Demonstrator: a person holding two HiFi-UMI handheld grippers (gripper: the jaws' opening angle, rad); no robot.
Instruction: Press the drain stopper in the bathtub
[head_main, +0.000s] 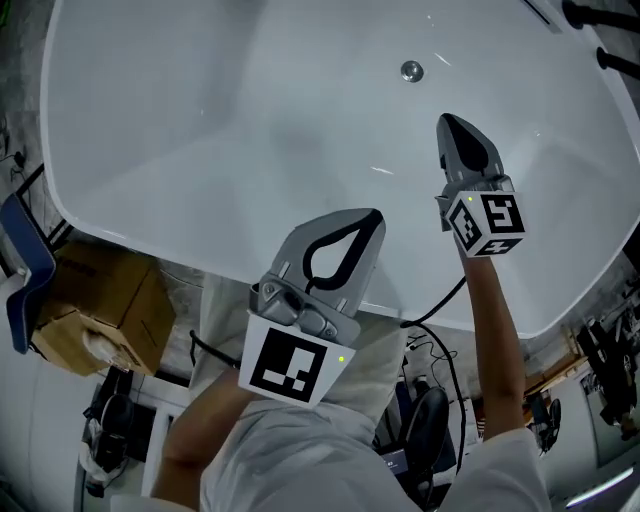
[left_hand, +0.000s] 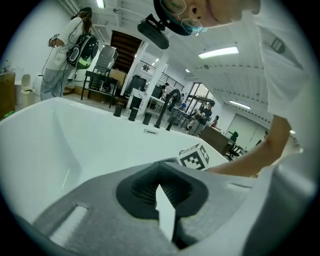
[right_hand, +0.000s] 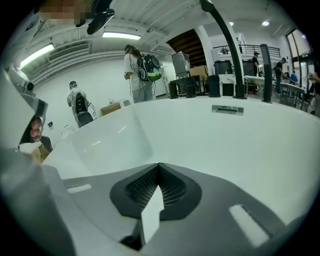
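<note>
The round chrome drain stopper (head_main: 412, 71) sits in the floor of the white bathtub (head_main: 150, 120), toward its far end. My right gripper (head_main: 450, 122) is inside the tub, shut and empty, its tip a short way on the near side of the stopper and slightly right of it. My left gripper (head_main: 372, 215) hangs over the tub's near rim, also shut with nothing in it. In the left gripper view the left gripper (left_hand: 159, 165) points across the tub, and the right gripper's marker cube (left_hand: 195, 156) shows beyond it. The right gripper (right_hand: 159, 166) faces the tub's far wall; neither gripper view shows the stopper.
Black tap fittings (head_main: 600, 20) stand on the tub's far right rim, and an overflow plate (right_hand: 227, 109) is set in the far wall. A cardboard box (head_main: 95, 300) and a blue chair (head_main: 25, 260) stand at the left. Cables (head_main: 430, 350) lie on the floor. People (right_hand: 140, 72) stand in the background.
</note>
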